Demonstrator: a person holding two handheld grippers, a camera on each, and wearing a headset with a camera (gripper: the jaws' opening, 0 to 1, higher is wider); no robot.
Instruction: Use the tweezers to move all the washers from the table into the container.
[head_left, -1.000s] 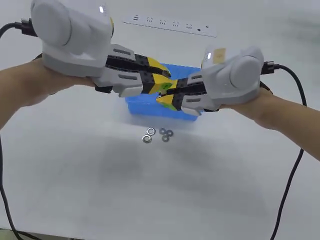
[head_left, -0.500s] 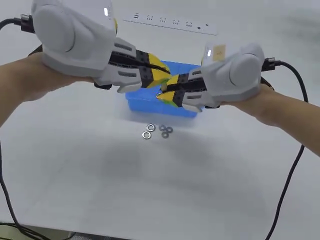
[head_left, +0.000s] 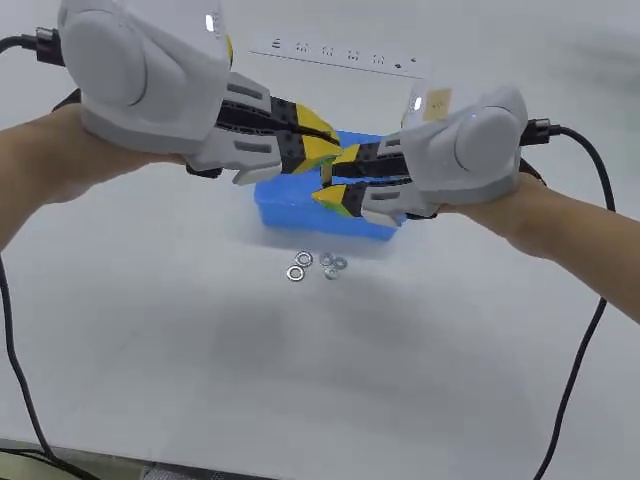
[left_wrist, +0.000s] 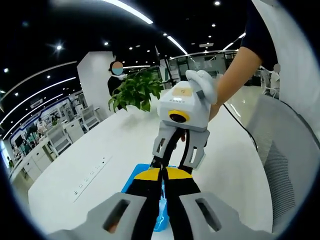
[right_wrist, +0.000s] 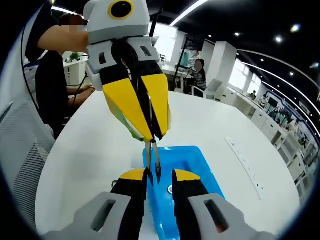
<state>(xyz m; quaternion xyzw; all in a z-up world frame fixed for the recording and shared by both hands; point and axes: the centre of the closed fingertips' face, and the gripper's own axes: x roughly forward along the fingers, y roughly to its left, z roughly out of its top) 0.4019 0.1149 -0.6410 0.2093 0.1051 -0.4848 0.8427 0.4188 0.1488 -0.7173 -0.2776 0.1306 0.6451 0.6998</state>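
With left gripper (head_left: 325, 146), pinches tweezers (right_wrist: 153, 150); with right gripper (head_left: 331, 181), spreads jaws beside their tips; finds washers (head_left: 316, 266) at 6 o'clock, marginally nearer right, tweezers lying 9-to-3.

Washers (head_left: 304, 259) on the table (head_left: 300, 370): five. Washer in container (right_wrist: 170, 189): one. Container (head_left: 290, 205): one. Tweezers (right_wrist: 153, 160): one pair. Power strip (head_left: 340, 56): one.

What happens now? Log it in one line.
left tongs: shut on tweezers | right tongs: open around tweezers | washers: on table | container: below tongs
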